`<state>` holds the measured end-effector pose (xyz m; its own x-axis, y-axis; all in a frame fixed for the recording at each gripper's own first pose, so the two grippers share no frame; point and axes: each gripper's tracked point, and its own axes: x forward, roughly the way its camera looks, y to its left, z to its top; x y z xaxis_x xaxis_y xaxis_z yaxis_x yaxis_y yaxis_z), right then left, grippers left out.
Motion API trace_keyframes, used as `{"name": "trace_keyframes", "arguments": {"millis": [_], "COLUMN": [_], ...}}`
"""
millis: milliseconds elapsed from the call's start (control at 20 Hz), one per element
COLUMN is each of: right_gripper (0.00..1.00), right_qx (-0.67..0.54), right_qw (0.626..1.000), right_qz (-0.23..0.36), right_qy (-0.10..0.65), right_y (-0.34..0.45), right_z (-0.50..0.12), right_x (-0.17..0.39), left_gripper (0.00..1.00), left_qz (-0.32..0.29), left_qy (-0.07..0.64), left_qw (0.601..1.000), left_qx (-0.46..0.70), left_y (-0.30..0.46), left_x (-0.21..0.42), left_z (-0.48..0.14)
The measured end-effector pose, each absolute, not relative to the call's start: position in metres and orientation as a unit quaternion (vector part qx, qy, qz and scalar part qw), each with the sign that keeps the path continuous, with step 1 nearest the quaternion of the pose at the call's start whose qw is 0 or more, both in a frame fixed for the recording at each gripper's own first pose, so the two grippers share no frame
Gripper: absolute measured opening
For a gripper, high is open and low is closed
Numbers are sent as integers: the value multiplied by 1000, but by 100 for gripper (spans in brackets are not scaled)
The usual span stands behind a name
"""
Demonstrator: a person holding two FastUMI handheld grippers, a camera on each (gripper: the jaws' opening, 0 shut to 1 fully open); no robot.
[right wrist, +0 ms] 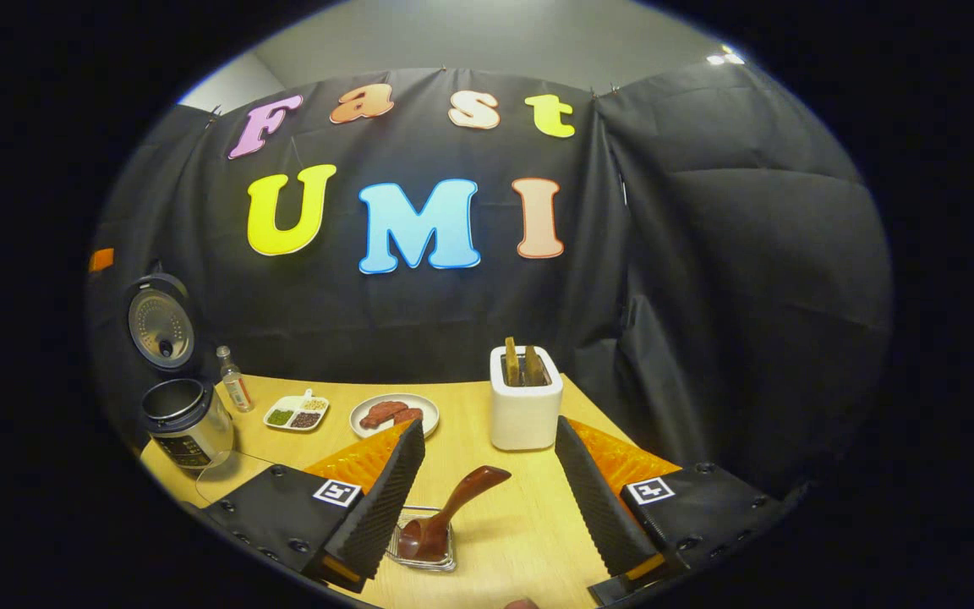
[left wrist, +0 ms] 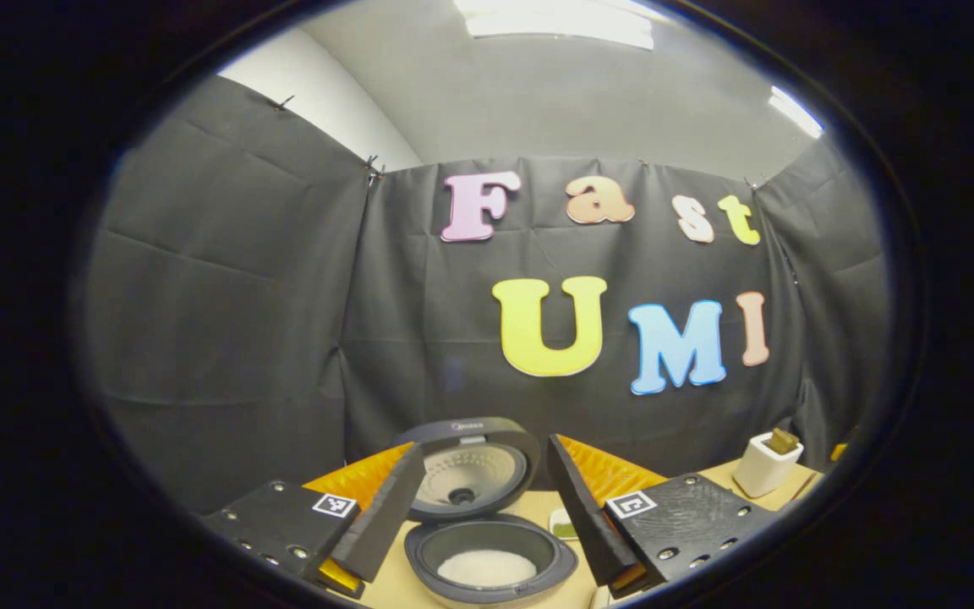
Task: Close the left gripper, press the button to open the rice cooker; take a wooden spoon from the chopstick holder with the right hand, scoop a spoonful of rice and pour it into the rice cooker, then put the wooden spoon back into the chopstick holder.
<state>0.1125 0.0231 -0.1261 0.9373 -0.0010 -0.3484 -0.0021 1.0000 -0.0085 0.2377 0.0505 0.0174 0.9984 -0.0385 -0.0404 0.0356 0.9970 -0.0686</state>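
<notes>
A: What does the room look like?

B: A pale wooden table [right wrist: 487,499] stands against black cloth walls, with a grey ceiling and bright light panels above.

A: Any writing you can read?

B: There is a small mark on the raised lid of the dark grey round rice cooker [left wrist: 487,541], too small to make out. Each gripper carries square black-and-white markers.

A: How do the grippers sit?

B: The left gripper [left wrist: 487,516] hangs just over the cooker, its black ribbed fingers spread wide with nothing between them. The lid stands upright and white rice lies in the pot. The right gripper [right wrist: 491,499] is low over the table, its fingers wide apart too, holding nothing.

A: And the spoon?

B: The dark brown wooden spoon [right wrist: 445,516] lies with its bowl in a small clear square dish [right wrist: 424,550], its handle slanting up towards the white rectangular chopstick holder [right wrist: 525,410], which holds two wooden handles. In the right gripper view the cooker [right wrist: 178,406] is far left, near a small bottle [right wrist: 235,381], a white divided dish of beans [right wrist: 296,413] and a round plate of sausage [right wrist: 394,414].
</notes>
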Motion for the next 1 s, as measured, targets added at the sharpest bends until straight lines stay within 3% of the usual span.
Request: {"name": "trace_keyframes", "arguments": {"millis": [500, 600, 800, 900, 1000], "right_gripper": [98, 98, 98, 98, 99], "right_qx": [-11, -12, -17, -23, -25], "right_qw": [981, 980, 979, 980, 981], "right_qz": [-59, -65, -61, -53, -41], "right_qy": [187, 189, 193, 193, 188], "right_y": [9, 8, 14, 19, 24], "right_z": [-134, -135, -137, -136, -133], "right_x": [102, 100, 102, 104, 108], "left_gripper": [87, 95, 87, 94, 89], "left_qz": [-11, -10, 6, 6, 2], "left_qy": [50, 68, 100, 95, 96], "left_qw": [997, 996, 993, 994, 994], "left_qx": [-56, -60, -60, -53, -50], "left_y": [73, 75, 81, 78, 76], "left_x": [386, 407, 423, 421, 412], "left_z": [-14, -31, -64, -67, -67]}}
